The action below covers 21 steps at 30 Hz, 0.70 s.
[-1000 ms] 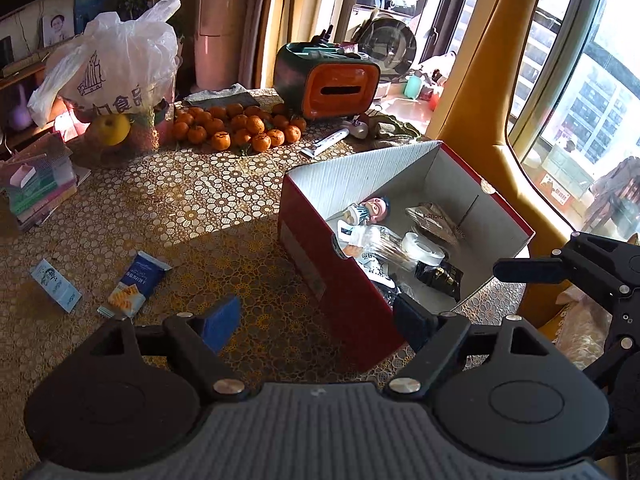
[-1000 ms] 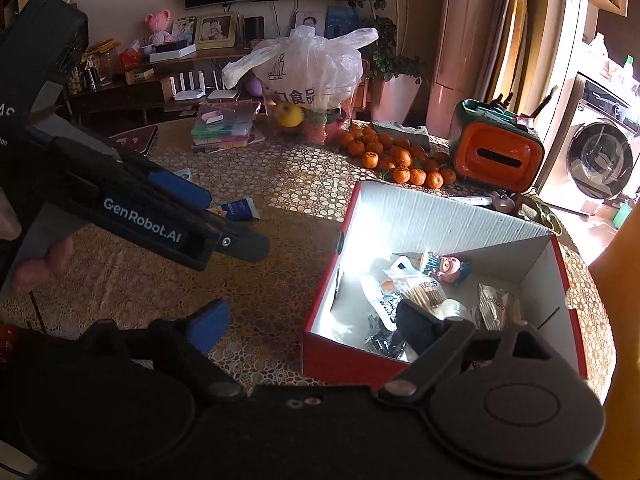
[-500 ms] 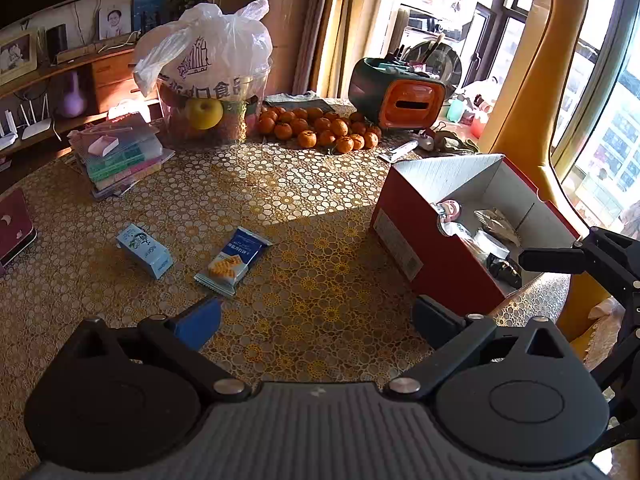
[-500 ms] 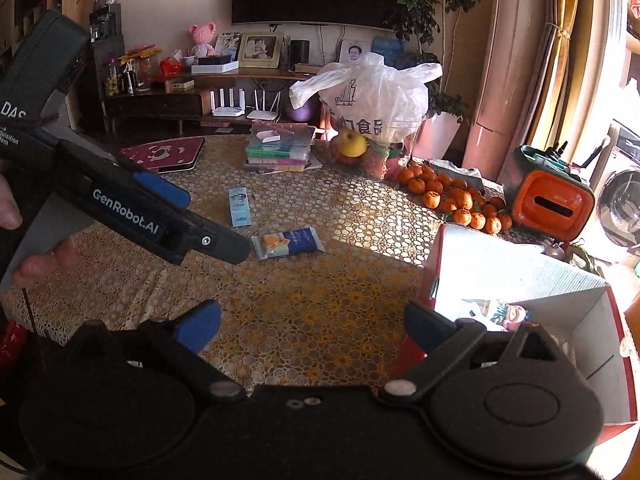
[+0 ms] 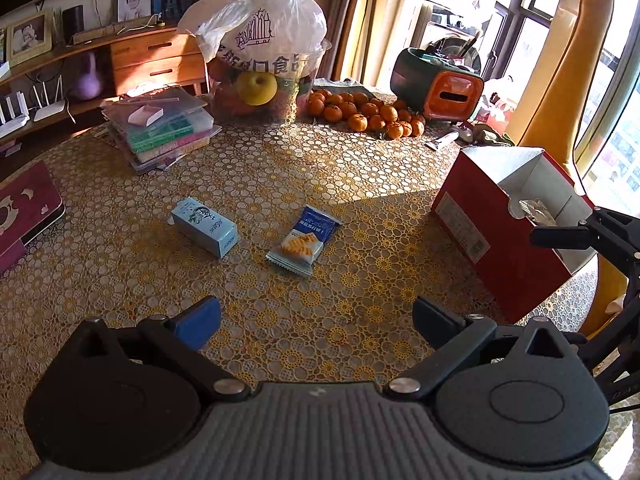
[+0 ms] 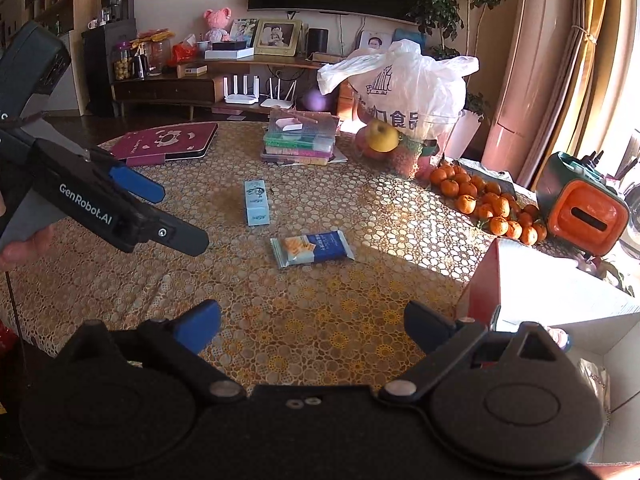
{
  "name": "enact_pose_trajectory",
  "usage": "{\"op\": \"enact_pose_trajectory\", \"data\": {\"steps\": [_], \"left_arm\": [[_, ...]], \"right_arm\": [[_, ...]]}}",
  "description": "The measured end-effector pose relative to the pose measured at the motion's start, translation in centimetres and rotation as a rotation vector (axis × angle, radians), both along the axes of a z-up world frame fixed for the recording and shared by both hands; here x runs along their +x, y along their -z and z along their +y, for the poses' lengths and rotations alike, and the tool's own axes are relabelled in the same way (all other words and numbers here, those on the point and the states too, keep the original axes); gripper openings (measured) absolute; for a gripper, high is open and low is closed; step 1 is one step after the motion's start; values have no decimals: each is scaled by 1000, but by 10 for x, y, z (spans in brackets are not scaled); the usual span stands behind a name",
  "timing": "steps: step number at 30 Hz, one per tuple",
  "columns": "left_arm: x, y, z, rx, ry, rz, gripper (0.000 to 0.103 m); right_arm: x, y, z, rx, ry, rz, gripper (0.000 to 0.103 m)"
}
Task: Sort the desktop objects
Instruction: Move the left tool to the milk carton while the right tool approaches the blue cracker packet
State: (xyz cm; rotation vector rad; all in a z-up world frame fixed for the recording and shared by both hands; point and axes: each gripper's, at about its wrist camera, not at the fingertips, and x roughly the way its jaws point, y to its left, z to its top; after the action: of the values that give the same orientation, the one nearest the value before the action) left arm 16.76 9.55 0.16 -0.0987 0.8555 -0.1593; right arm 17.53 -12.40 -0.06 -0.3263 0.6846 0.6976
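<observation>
A blue cracker packet (image 5: 303,240) (image 6: 312,248) lies flat in the middle of the patterned table. A small light-blue carton (image 5: 204,227) (image 6: 256,201) lies to its left. The red box (image 5: 502,236) (image 6: 532,292) with white inside stands open at the table's right edge, with several small items in it. My left gripper (image 5: 316,320) hovers open above the table, short of the packet, nothing between its fingers. My right gripper (image 6: 312,322) is also open and empty, near the box's left corner. The left gripper (image 6: 160,216) also shows at the left of the right wrist view.
At the back stand a white plastic bag (image 5: 260,36) over a fruit bowl, a pile of mandarins (image 5: 364,114), an orange-and-green case (image 5: 438,80) and stacked plastic boxes (image 5: 160,128). A maroon tablet case (image 6: 166,145) lies far left. A hand (image 6: 24,246) holds the left gripper.
Both grippers have swung left, away from over the red box, and now face the packet and carton on the table. Both stay open and empty.
</observation>
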Motion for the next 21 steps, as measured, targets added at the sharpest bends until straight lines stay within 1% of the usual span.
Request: {"op": "enact_pose_trajectory", "data": {"steps": [4, 7, 14, 21], "left_arm": [[9, 9, 15, 23, -9, -5, 102], [19, 16, 29, 24, -16, -10, 102], [44, 36, 53, 25, 12, -19, 102], [69, 54, 67, 66, 44, -41, 102]], "right_arm": [[11, 7, 11, -3, 1, 1, 99], [18, 12, 18, 1, -1, -9, 99], [45, 29, 36, 7, -21, 21, 97], [67, 45, 57, -18, -44, 49, 96]]}}
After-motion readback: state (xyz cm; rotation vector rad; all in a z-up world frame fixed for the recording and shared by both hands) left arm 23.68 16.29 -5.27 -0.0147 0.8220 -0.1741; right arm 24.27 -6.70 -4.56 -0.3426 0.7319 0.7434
